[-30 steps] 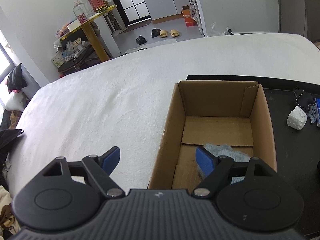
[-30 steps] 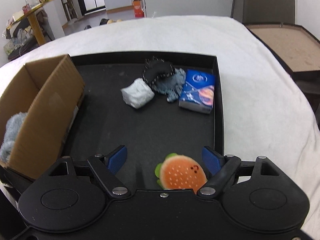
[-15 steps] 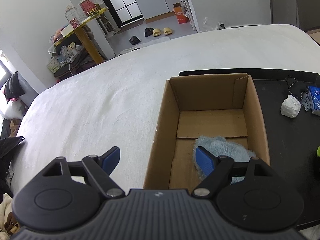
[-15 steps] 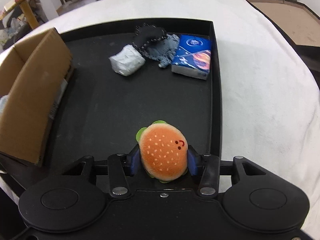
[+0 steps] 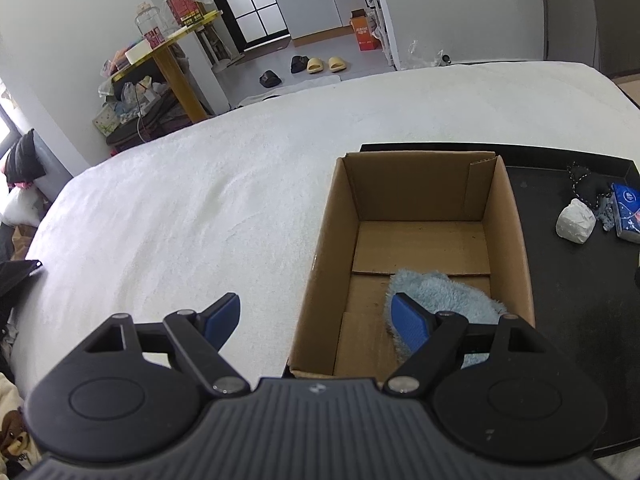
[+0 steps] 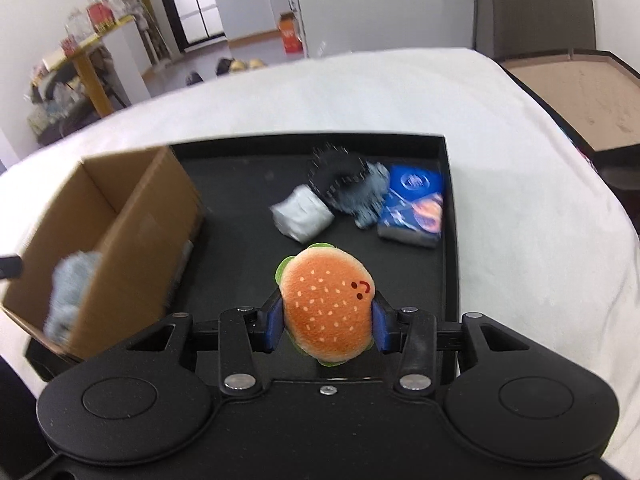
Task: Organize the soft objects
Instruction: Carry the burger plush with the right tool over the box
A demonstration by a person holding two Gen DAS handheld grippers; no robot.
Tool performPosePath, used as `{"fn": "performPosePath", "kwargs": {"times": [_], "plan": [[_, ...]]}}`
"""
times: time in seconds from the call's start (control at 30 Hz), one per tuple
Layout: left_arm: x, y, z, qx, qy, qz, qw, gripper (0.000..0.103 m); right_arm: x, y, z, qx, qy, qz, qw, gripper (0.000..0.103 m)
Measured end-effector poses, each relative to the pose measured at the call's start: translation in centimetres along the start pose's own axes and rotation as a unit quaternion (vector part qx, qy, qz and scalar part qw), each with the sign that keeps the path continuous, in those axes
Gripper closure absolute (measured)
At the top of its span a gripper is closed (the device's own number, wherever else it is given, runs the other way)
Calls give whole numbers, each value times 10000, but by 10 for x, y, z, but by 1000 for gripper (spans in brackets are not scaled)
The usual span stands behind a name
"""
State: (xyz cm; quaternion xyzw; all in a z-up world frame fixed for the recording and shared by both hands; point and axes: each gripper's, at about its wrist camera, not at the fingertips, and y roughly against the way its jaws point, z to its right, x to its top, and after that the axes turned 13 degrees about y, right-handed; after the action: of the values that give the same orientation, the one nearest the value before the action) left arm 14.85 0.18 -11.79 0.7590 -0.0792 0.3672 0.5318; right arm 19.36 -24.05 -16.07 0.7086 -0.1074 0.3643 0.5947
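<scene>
My right gripper (image 6: 326, 326) is shut on a plush hamburger (image 6: 326, 304), lifted a little above the black tray (image 6: 448, 216). Farther back on the tray lie a white-grey soft bundle (image 6: 302, 218), a dark fuzzy item (image 6: 344, 182) and a blue tissue pack (image 6: 414, 206). The cardboard box (image 6: 132, 236) stands at the tray's left end with a light blue fluffy toy (image 5: 440, 296) inside. My left gripper (image 5: 316, 318) hangs open over the box's near left wall, one fingertip above the toy, holding nothing.
The tray and box rest on a white covered surface (image 5: 180, 216). A brown panel (image 6: 580, 100) lies off its right edge. Beyond the far edge are a yellow-legged table with clutter (image 5: 168, 52) and slippers (image 5: 320, 65) on the floor.
The right gripper closed on the plush hamburger and raised it off the tray. The left gripper kept open by the box; its view shifted slightly.
</scene>
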Motion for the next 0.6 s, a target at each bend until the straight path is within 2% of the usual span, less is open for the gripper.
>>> {"fn": "performPosePath", "kwargs": {"times": [0.6], "plan": [[-5, -4, -17, -189, 188, 89, 9996, 21, 35, 23, -11, 127, 128, 770, 9969, 61]]}}
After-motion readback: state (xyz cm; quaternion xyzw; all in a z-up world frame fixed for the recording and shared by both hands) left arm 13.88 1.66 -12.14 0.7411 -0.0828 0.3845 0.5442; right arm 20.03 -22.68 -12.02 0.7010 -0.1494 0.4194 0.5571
